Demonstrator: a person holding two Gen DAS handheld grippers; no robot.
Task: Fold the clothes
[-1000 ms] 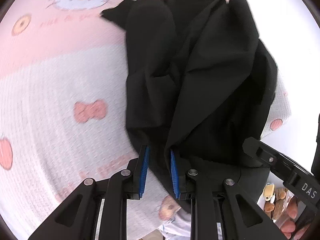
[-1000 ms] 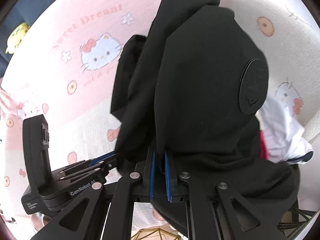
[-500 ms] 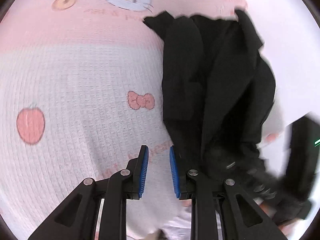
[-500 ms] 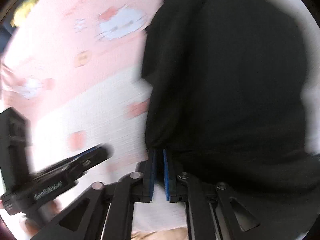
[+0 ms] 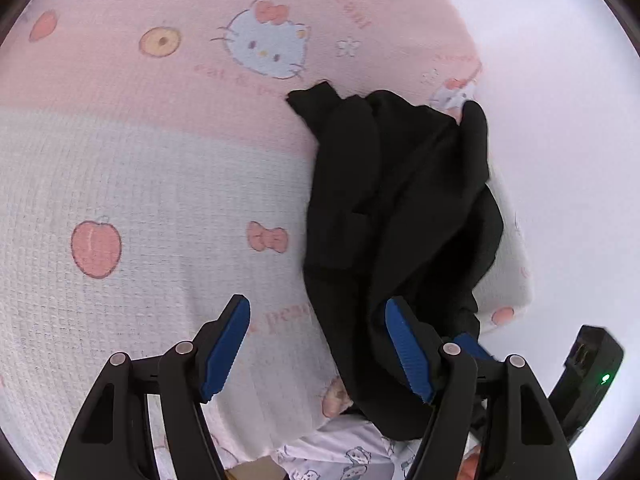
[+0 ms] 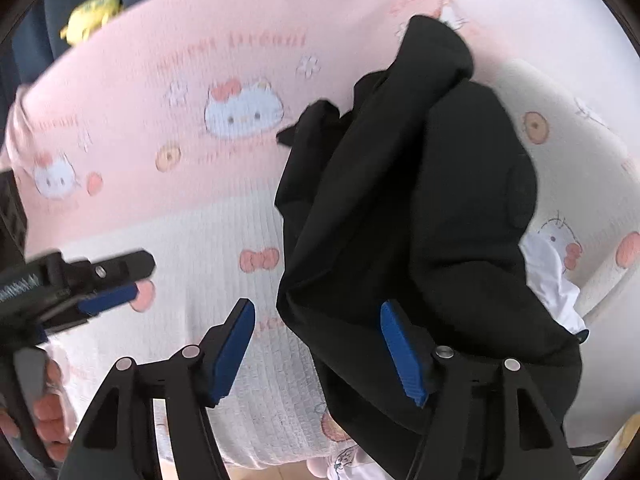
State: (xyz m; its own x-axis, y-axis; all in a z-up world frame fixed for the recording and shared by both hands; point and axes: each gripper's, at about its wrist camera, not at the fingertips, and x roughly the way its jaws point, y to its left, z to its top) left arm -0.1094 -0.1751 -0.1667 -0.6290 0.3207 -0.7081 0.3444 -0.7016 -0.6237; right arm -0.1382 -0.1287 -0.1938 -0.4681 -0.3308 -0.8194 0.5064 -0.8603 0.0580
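- Two grippers, both with jaws opening: my left gripper (image 5: 318,344) and right gripper (image 6: 316,348) stand spread, blue pads apart, and nothing is pinched. An edge of the black garment (image 5: 400,208) lies across the gap between each pair of pads, but the cloth is slack and free.
- Black garment rests in a rumpled, loosely doubled heap on the right part of the pink-and-white cartoon blanket (image 5: 140,168), its far tip near the blanket's far right corner, its near end just beside the blanket's near edge, over a white printed cloth (image 5: 340,452).
- To do this release well, I judge I should let the pads clear the hem fully before drawing away, so no fold drags open, then smooth the top layer flat.
- Compared with a second ago, both sets of pads were clamped on the near hem; now they have let go.
- Left gripper has also shifted left, so more bare blanket shows beneath it, and the garment sits further right in its view.
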